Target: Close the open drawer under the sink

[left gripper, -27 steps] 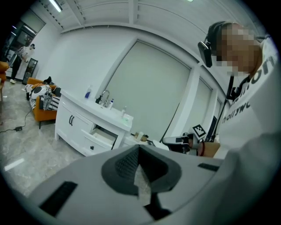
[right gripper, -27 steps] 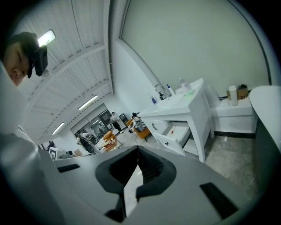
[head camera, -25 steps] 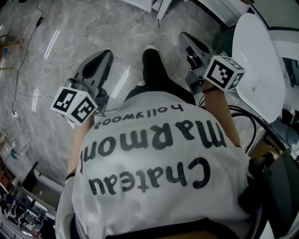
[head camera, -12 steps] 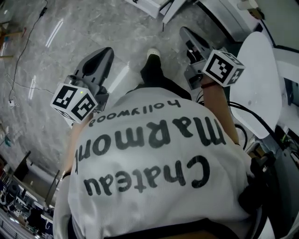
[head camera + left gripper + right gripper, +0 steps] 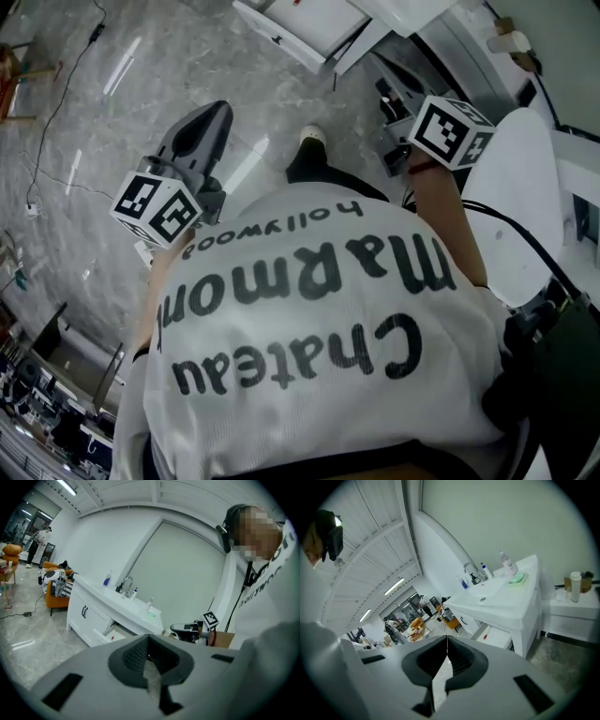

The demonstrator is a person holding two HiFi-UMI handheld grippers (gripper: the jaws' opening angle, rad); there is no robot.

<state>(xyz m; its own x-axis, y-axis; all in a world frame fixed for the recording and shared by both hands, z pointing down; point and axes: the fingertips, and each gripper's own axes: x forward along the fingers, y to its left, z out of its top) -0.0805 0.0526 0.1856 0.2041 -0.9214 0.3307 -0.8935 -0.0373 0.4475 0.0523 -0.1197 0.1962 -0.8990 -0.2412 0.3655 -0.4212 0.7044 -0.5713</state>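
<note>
The white vanity [image 5: 96,612] with its sink [image 5: 496,590] stands ahead of me. Under the sink a white drawer [image 5: 497,637] is pulled out; it also shows as the drawer [image 5: 111,633] in the left gripper view and the drawer [image 5: 314,26] at the top of the head view. My left gripper [image 5: 149,638] is shut and holds nothing, still some way short of the vanity. My right gripper [image 5: 447,640] is also shut and empty, pointing at the vanity's corner. In the head view the left gripper [image 5: 212,114] and right gripper [image 5: 386,82] hover over the floor before my shirt.
A faucet [image 5: 469,569], bottles [image 5: 507,563] and a green soap dish [image 5: 517,578] sit on the vanity top. A low white cabinet [image 5: 574,616] with a bottle [image 5: 575,587] stands to its right. A white round seat [image 5: 520,206] and cables [image 5: 525,246] lie at my right. People and orange chairs [image 5: 56,597] are far off.
Both grippers have moved forward over the marble floor toward the vanity, staying shut. The open drawer has come into view at the top of the head view.
</note>
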